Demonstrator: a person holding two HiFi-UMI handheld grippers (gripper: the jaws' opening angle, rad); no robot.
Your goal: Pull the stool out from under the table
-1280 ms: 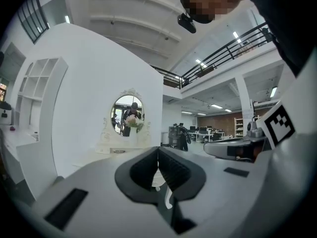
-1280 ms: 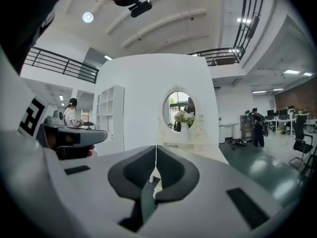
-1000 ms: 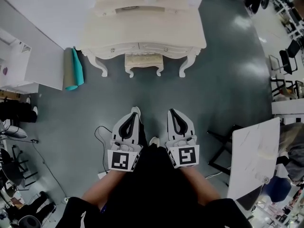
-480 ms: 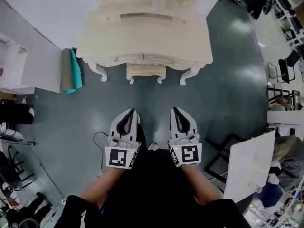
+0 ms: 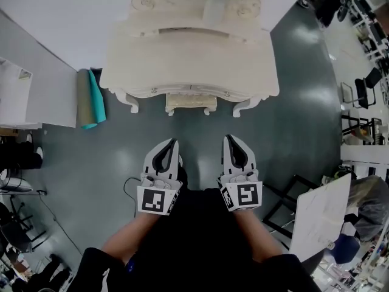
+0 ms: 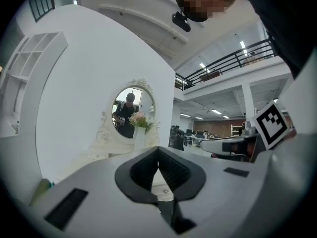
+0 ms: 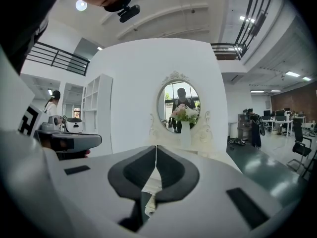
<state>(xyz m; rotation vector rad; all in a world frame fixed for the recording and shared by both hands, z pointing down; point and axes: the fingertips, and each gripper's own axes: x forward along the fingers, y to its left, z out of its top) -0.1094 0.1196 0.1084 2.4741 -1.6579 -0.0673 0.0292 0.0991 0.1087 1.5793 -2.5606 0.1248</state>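
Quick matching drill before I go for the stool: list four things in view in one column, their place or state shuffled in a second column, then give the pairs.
1. stool
2. vase
3. teal roll
4. left tool

A. shut, nothing between its jaws
B. on top of the table
C. tucked under the table, front edge showing
D. against the wall, left of the table

Pairs: 1-C, 2-B, 3-D, 4-A
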